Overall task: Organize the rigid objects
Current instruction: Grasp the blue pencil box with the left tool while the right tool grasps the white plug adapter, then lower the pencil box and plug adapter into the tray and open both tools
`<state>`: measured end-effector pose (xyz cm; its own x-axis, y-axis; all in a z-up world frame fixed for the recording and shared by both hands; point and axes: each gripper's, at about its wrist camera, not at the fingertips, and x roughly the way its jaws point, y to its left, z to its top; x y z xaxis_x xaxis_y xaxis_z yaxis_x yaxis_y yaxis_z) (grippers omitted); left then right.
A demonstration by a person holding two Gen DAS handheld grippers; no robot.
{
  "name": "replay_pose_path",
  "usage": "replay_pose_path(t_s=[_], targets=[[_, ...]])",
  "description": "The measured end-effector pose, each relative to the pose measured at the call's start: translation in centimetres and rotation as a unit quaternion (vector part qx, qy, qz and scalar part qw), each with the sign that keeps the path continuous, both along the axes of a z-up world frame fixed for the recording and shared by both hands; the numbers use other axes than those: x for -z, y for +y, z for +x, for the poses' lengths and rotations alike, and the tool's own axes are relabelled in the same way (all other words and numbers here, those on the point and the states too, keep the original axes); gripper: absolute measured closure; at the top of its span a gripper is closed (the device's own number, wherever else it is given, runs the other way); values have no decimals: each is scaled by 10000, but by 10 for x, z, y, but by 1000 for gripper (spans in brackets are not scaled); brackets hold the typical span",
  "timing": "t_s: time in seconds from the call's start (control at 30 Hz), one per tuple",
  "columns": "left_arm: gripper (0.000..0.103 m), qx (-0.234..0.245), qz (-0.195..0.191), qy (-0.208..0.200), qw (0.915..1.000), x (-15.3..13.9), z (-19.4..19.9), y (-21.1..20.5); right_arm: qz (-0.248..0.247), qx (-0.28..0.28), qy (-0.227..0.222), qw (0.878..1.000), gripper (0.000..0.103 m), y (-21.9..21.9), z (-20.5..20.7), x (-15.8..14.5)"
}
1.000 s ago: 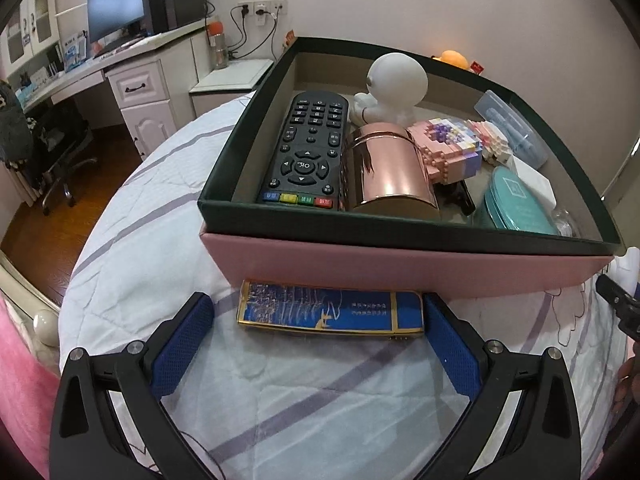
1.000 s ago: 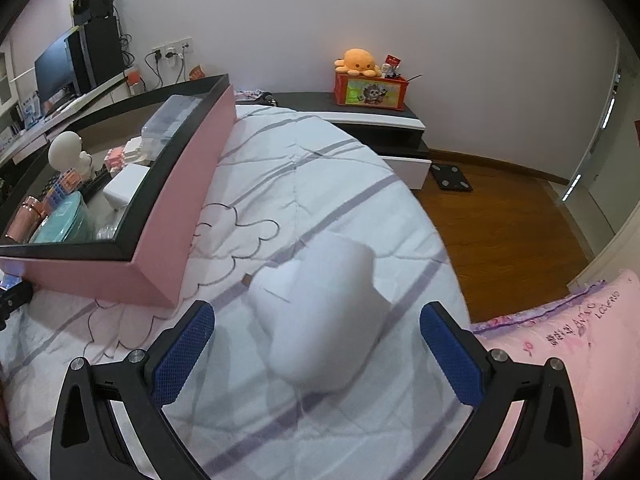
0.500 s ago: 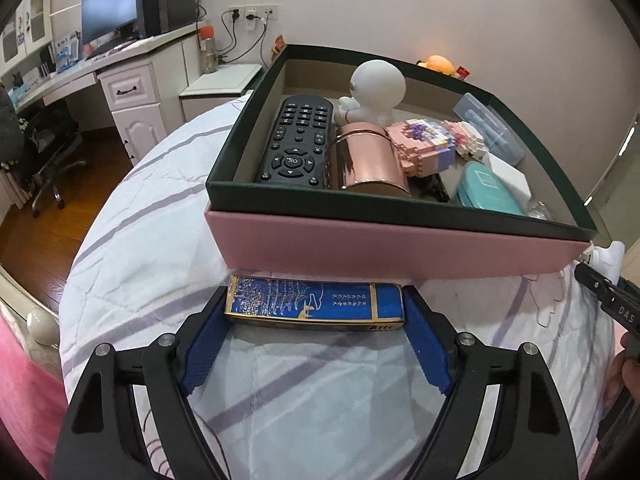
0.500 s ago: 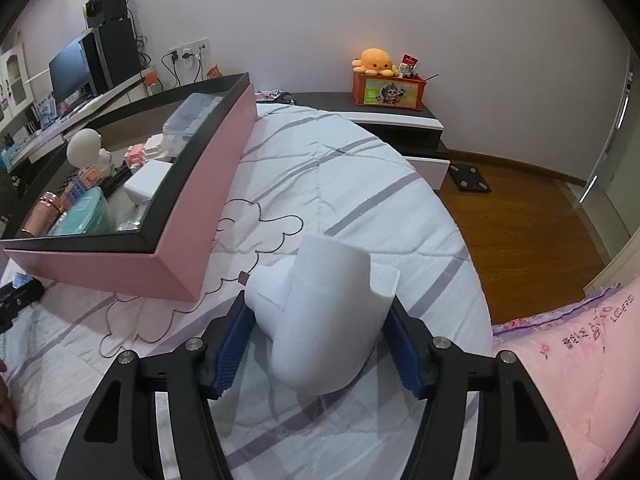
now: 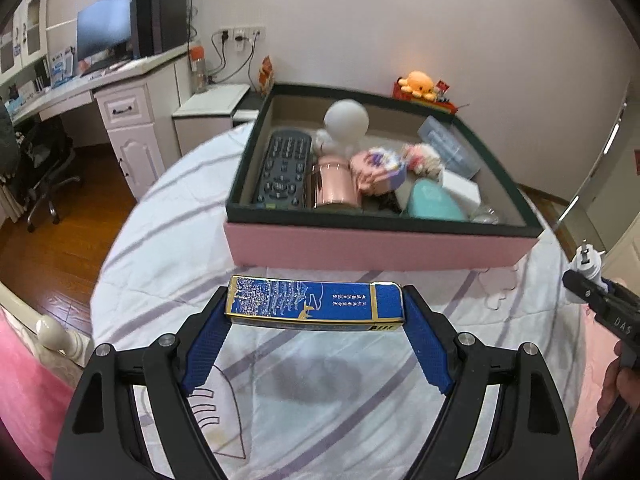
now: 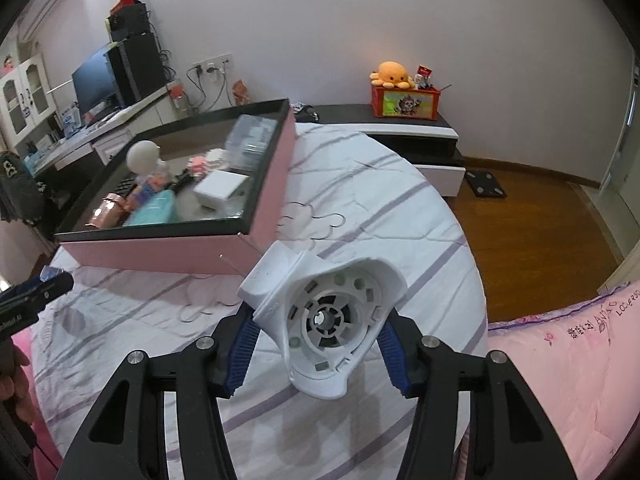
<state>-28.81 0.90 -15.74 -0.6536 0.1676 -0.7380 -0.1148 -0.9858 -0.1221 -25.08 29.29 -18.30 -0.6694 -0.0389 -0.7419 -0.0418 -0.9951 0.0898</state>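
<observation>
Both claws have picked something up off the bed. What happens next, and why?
Probably carry both to the pink open box: the left claw holds the blue-and-gold flat tin, the right claw, jaws closing, the white plastic plug adapter, both lifted.

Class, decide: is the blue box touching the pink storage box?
Apart. The left wrist view shows the blue box held between the left gripper's pads, with bedspread visible between it and the pink storage box.
</observation>
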Motion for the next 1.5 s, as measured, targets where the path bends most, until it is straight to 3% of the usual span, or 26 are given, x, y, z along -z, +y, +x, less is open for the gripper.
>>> replay_pose_path(t_s=[0.37, 0.53, 0.7, 0.93, 1.07, 1.33, 1.5], targets=[[20, 143, 107, 581, 9982, -59, -8, 0, -80, -727, 566, 9957, 47, -47, -8, -62], [20, 233, 190, 712, 9970, -82, -41, 5, -42, -1019, 741, 9920, 47, -68, -48, -83], [19, 281, 203, 738, 9967, -93, -96, 11, -18, -1274, 650, 9897, 47, -89, -105, -84], [20, 293, 171, 327, 9989, -71, -183, 20, -41, -1379, 50, 9904, 47, -108, -194, -53], [19, 270, 74, 146, 9995, -51, -213, 24, -93, -1325, -205, 9909, 47, -109, -224, -34], [19, 271, -43, -142, 9995, -22, -241, 32, -132, -1129, -673, 9912, 47, -103, -260, 1], [18, 330, 23, -456, 9984, -9, -252, 33, -41, -1226, -817, 9891, 45, -110, -265, 8]])
